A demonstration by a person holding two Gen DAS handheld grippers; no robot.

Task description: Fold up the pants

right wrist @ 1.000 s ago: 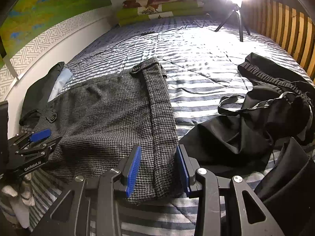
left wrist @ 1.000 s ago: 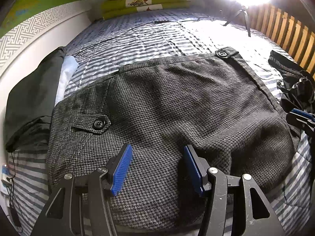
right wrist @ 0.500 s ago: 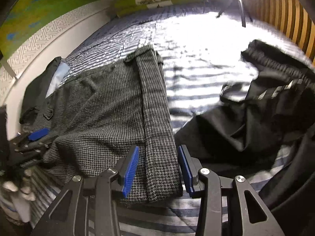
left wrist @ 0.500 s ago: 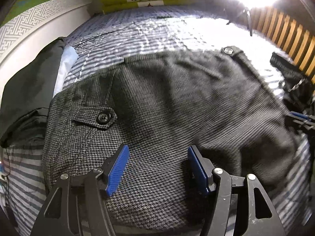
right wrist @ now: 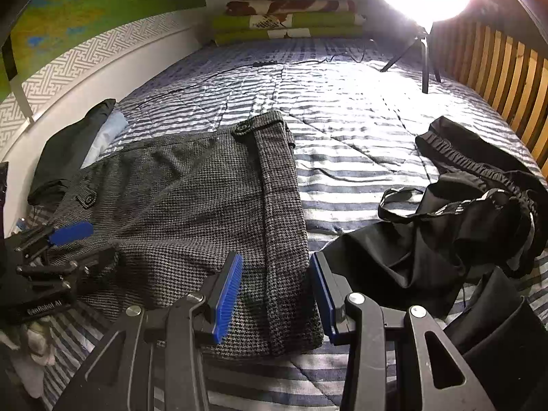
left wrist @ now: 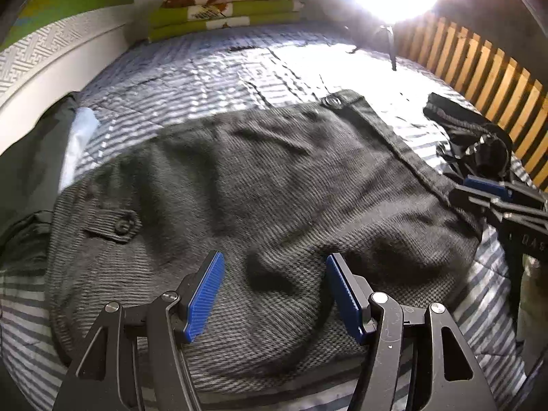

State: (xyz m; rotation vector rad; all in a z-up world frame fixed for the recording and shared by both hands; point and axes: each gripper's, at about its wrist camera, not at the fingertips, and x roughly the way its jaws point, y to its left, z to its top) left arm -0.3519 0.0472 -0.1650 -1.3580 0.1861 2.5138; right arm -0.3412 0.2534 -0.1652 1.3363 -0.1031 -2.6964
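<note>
Grey houndstooth pants (left wrist: 274, 185) lie folded on the striped bedspread (left wrist: 222, 68), pocket button at the left and waistband along the right edge. My left gripper (left wrist: 274, 294) hovers open over their near edge, where the cloth bunches into a soft ridge that the pads do not touch. It shows at the left edge of the right wrist view as the left gripper (right wrist: 68, 239). My right gripper (right wrist: 275, 296) stands open astride the waistband strip of the pants (right wrist: 205, 205), pads clear of the fabric. From the left wrist it appears as the right gripper (left wrist: 496, 195).
A heap of black clothing (right wrist: 462, 226) lies right of the pants. A dark garment (right wrist: 68, 150) over something light blue lies on the left by the wall. A ring light on a tripod (right wrist: 424, 58), a cable, folded green blankets (right wrist: 287, 24) and a wooden slatted rail (right wrist: 496, 68) border the bed.
My left gripper's jaws stand a little wider and it has shifted slightly right over the pants; the cloth near it now bunches. The right gripper has barely moved.
</note>
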